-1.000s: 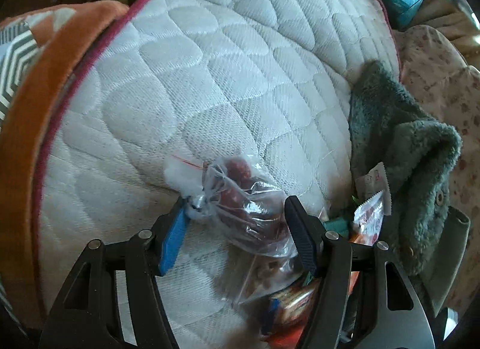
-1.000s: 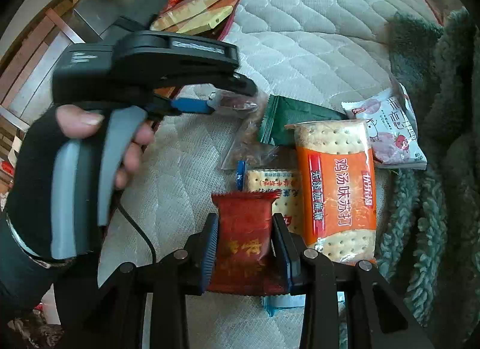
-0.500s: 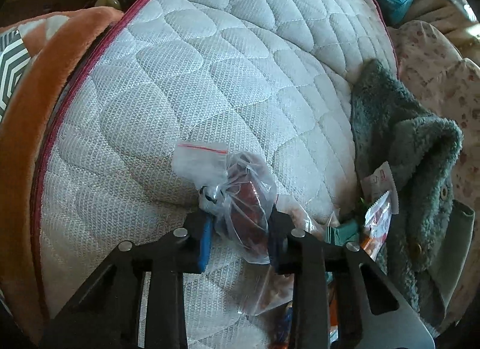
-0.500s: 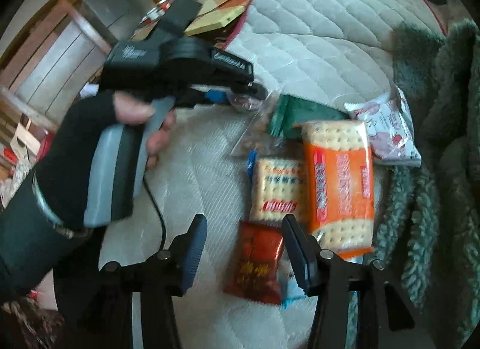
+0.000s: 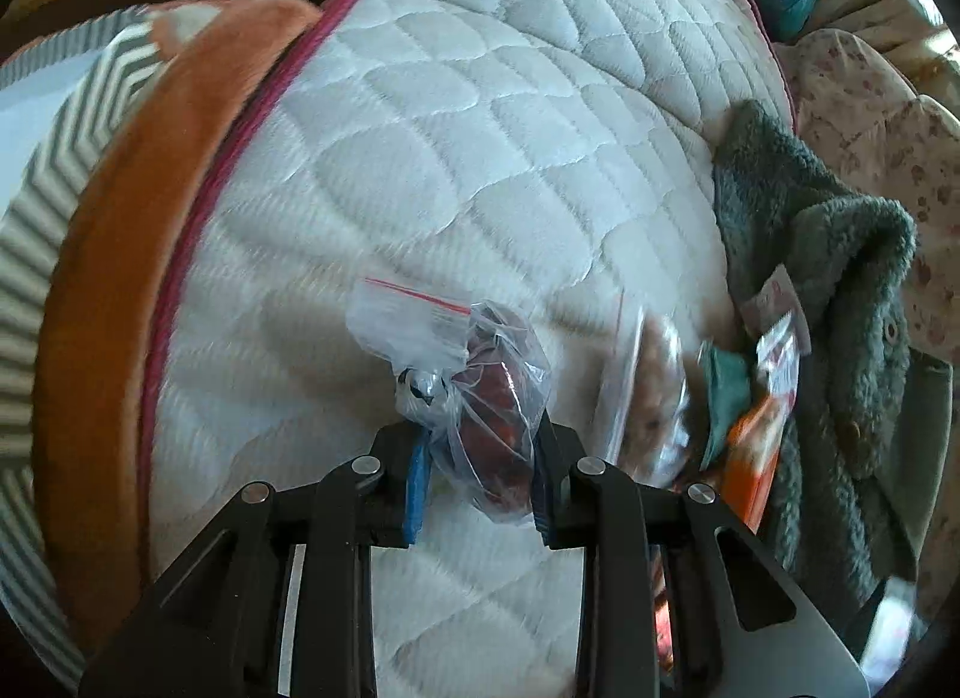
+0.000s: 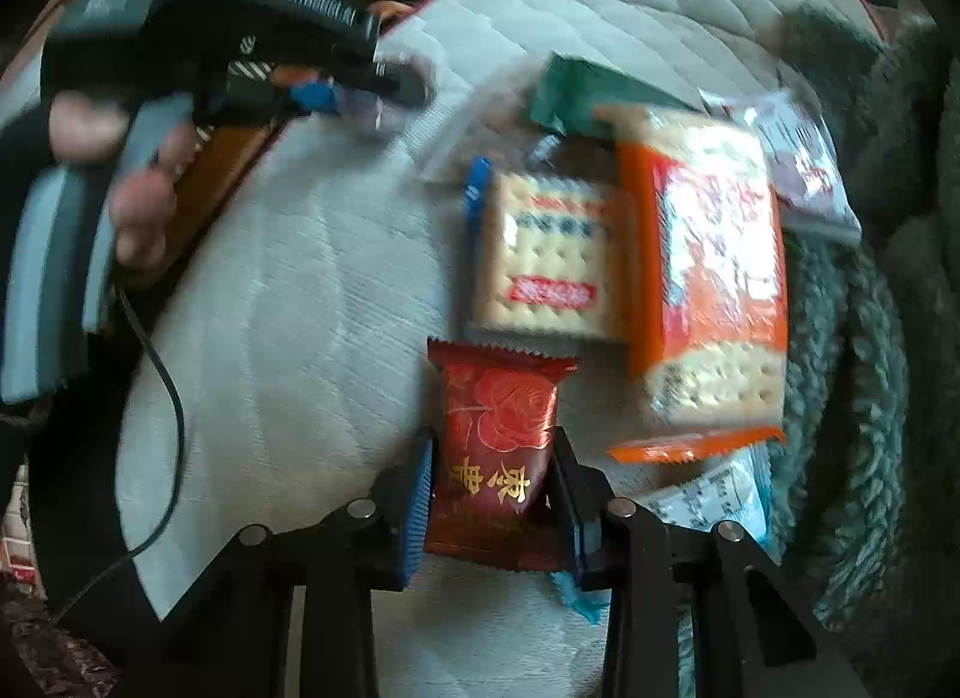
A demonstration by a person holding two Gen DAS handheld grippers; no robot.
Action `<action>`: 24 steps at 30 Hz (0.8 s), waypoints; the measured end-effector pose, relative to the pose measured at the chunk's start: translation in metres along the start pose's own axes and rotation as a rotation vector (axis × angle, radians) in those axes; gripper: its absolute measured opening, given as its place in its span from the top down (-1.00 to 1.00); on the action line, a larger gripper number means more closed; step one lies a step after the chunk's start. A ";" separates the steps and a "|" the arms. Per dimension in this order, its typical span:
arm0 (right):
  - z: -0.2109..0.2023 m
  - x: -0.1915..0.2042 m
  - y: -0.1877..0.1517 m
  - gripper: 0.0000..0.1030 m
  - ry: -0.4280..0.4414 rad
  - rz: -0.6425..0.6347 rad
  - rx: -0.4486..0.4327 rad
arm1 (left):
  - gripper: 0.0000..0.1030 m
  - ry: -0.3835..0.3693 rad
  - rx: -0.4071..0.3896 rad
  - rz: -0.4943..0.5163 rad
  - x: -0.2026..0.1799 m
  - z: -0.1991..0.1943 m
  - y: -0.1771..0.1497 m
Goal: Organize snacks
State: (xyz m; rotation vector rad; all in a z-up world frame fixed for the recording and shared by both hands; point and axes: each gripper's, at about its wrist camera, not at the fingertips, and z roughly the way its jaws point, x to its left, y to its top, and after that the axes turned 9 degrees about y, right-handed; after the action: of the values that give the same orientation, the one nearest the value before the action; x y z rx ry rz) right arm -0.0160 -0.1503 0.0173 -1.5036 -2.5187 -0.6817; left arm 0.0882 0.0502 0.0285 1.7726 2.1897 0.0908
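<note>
My left gripper (image 5: 477,479) is shut on a clear zip bag of dark red snacks (image 5: 486,398) and holds it over the quilted mattress (image 5: 480,128). My right gripper (image 6: 492,503) is shut on a red rose-print snack packet (image 6: 495,446). Beyond it lie a blue-edged cracker pack (image 6: 543,254), an orange cracker pack (image 6: 705,272), a green packet (image 6: 576,89) and a white-pink packet (image 6: 804,170). The left gripper also shows in the right wrist view (image 6: 360,98), at the upper left, blurred.
A grey-green fleece blanket (image 5: 840,290) lies along the mattress's right side. An orange plush cushion with a chevron pattern (image 5: 102,206) borders the left edge. A second clear bag (image 5: 648,398) and a light blue wrapper (image 6: 708,500) lie among the snacks.
My left gripper has lifted the clear bag left, away from the pile. My right gripper was open half a second ago and has now closed on the red packet.
</note>
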 end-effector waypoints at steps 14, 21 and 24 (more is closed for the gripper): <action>-0.002 0.038 0.033 0.44 0.017 -0.081 -0.007 | 0.49 0.040 -0.050 -0.005 0.038 -0.047 -0.042; 0.004 0.038 0.022 -0.05 -0.002 -0.123 0.080 | 0.49 0.037 -0.055 0.006 0.035 -0.049 -0.049; 0.018 0.044 0.024 0.06 0.018 -0.170 0.109 | 0.49 0.039 -0.049 0.016 0.032 -0.049 -0.052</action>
State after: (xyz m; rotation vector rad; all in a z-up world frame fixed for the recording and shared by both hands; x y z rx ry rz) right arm -0.0150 -0.0970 0.0233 -1.2546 -2.6449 -0.5659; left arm 0.0200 0.0764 0.0551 1.7762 2.1812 0.1827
